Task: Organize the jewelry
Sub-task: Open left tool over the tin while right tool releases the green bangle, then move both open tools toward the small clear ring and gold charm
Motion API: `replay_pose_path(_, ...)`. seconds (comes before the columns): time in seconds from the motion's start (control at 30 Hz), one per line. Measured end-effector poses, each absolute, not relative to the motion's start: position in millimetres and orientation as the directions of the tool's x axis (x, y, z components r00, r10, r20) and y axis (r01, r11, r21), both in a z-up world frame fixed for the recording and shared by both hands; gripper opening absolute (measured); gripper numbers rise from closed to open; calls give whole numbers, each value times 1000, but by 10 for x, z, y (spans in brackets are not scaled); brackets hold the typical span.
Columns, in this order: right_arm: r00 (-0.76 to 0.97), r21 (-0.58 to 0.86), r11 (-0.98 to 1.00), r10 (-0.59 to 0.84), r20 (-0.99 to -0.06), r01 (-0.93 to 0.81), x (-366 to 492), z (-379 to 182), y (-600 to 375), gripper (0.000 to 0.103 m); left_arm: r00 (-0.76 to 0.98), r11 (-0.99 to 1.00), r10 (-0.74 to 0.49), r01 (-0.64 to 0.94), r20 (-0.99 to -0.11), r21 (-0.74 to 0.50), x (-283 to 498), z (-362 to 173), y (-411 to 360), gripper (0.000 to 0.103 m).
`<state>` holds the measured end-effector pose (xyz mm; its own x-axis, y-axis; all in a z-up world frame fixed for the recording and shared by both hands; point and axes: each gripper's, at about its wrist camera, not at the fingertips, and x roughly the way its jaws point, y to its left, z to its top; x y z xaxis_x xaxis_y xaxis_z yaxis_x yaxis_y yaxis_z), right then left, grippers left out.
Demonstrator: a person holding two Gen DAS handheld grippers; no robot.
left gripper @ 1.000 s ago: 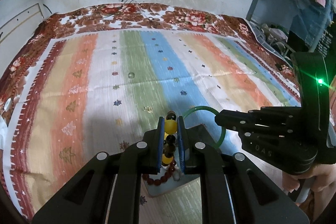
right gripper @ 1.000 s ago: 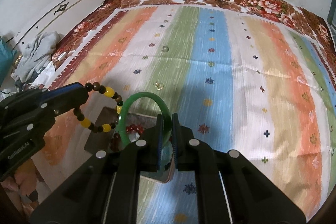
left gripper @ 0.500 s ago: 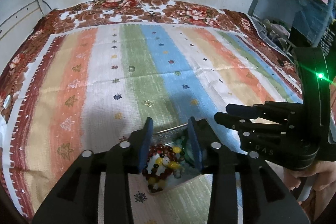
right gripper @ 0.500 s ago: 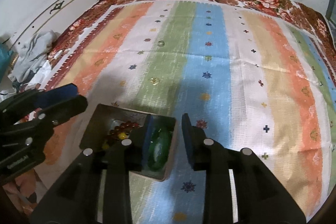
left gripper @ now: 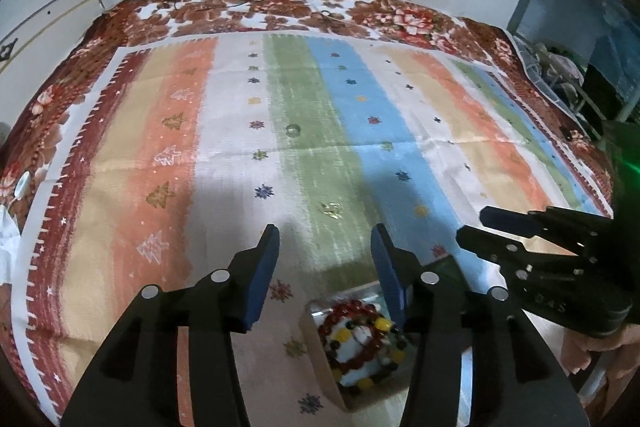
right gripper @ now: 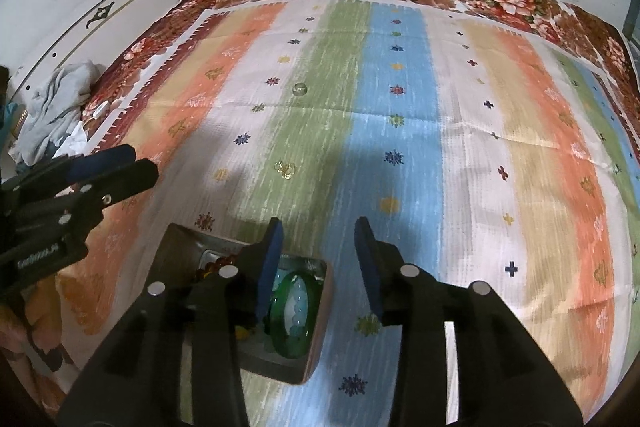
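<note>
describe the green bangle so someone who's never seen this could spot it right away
Start at the striped cloth that covers the bed, then find the small open box on it near the bottom of the right wrist view. The green bangle lies inside, at the box's right end: one smooth glassy ring, unlike the beaded bracelets heaped beside it.

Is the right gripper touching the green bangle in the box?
Apart. In the right wrist view the right gripper, jaws opening and empty, stands above the green bangle, which lies in the box.
</note>
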<state>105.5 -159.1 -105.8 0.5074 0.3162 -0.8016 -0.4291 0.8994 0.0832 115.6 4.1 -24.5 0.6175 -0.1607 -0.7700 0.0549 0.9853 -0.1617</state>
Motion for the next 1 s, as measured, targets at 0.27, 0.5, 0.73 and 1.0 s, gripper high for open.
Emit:
replay_pose_path(0.27,491,72,889,315,-812,-452,1216,-1106,-1488,50,580,987,-144,30,-802,-156,1410,-372,149,52)
replay_pose_path(0.5,449,68,872,314,-836,-485,1316,-1225,-1364,55,555,992,-120,26,-823,-127,1697,-454,196,53)
replay_pose_path(0.73,422,53,859,303,-855,-510,1471,-1324,-1220,57,533,994,-105,32,-840,-104,1963,-548,207,54)
replay_pose_path(1.0,389,50,843,298,-872,-536,1659,-1435,-1037,63,511,995,-93,7,-855,-104,2327,-668,300,55)
